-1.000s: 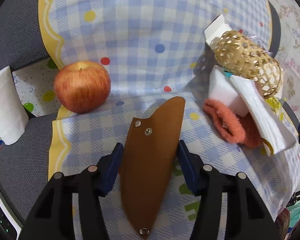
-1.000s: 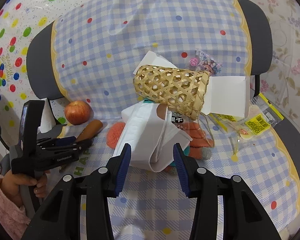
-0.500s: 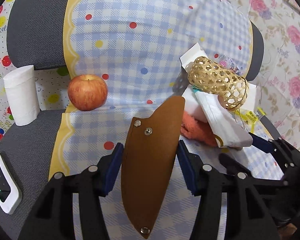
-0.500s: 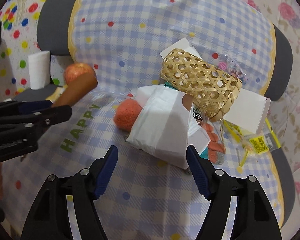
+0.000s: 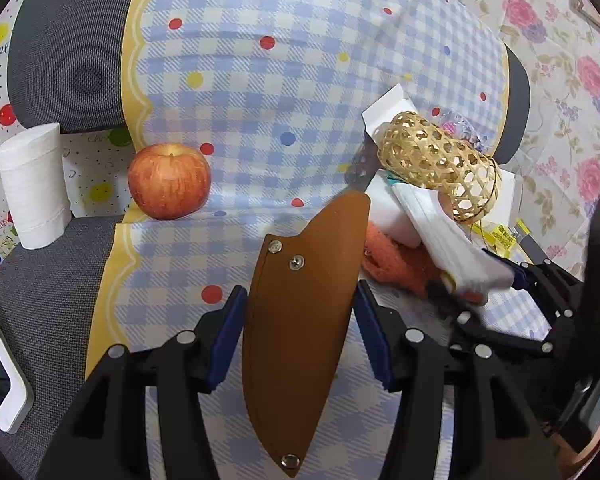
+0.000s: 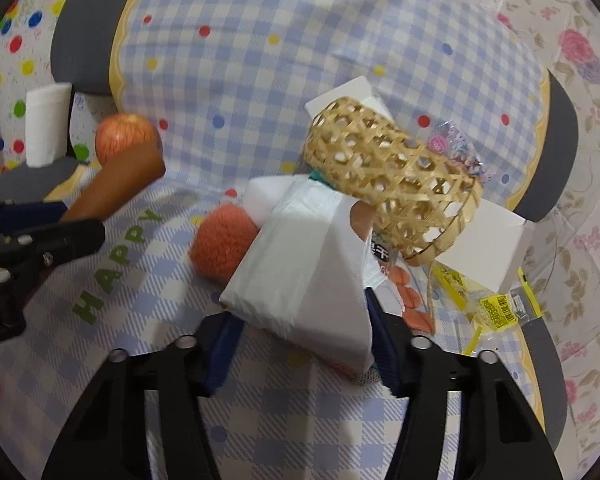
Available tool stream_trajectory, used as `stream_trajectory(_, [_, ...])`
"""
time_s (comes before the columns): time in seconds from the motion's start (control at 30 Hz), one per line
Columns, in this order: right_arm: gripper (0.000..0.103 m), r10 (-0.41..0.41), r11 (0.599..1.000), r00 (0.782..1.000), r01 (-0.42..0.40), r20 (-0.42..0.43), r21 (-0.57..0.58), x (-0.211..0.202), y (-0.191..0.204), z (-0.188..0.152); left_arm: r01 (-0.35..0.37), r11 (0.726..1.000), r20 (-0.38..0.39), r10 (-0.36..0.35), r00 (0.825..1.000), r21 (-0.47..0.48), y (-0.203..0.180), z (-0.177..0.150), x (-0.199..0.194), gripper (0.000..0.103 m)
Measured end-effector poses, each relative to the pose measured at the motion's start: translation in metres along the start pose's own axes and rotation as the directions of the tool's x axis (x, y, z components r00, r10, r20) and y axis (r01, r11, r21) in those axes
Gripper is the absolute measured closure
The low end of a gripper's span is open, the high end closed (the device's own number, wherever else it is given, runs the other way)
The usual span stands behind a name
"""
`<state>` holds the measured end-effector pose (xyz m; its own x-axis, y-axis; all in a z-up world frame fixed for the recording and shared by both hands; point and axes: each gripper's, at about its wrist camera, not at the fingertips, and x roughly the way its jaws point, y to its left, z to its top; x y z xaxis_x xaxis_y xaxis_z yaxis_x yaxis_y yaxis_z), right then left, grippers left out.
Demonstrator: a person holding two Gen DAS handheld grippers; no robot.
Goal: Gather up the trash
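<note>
Landmark: bamboo basket (image 6: 394, 178), lying on side. Far left of it, brown sheath (image 5: 300, 320) clamped in left gripper (image 5: 300, 332). Just below-left of basket, white paper bag (image 6: 304, 272) enclosed by right gripper (image 6: 302, 344), jaws closing, pads at its edges.

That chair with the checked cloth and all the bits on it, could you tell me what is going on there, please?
A person is clearing up with a gripper in each hand. The left gripper is shut on a brown leather sheath, held above the checked cloth. The right gripper is at the pile, its jaws closing around a white paper bag that lies under a tipped woven basket. An apple sits off to the side, untouched.
</note>
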<state>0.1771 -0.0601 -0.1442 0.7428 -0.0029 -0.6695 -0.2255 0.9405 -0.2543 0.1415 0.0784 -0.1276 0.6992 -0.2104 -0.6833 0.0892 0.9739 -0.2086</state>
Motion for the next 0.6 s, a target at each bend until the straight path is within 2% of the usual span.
stream_trajectory(0.03, [0.060, 0.006, 1.000, 1.000, -0.006, 0.021, 0.015, -0.006, -0.003, 0.001, 0.003, 1.000, 0.003, -0.003, 1.000, 0.000, -0.001, 0.000, -0.002, 0.050])
stream_trajectory(0.1, [0.071, 0.015, 0.999, 0.998, -0.018, 0.063, 0.043, -0.017, -0.010, 0.004, 0.000, 1.000, 0.012, 0.000, 1.000, 0.004, -0.003, 0.001, -0.006, 0.050])
stream_trajectory(0.17, [0.088, 0.037, 0.996, 0.994, -0.046, 0.104, 0.082, -0.031, -0.019, 0.008, -0.001, 1.000, 0.023, 0.000, 1.000, 0.010, -0.007, 0.001, -0.012, 0.050])
stream_trajectory(0.23, [0.096, 0.061, 0.989, 0.989, -0.078, 0.133, 0.127, -0.042, -0.030, 0.011, 0.005, 1.000, 0.039, -0.006, 0.999, 0.018, -0.012, 0.003, -0.021, 0.050])
stream_trajectory(0.43, [0.099, 0.194, 0.911, 0.948, -0.269, 0.251, 0.312, -0.081, -0.082, 0.013, 0.019, 0.998, 0.093, -0.025, 0.995, 0.063, -0.037, 0.006, -0.052, 0.050])
stream_trajectory(0.6, [0.099, 0.213, 0.875, 0.931, -0.317, 0.295, 0.367, -0.111, -0.108, 0.000, 0.029, 0.993, 0.142, -0.046, 0.989, 0.118, -0.068, 0.007, -0.076, 0.050])
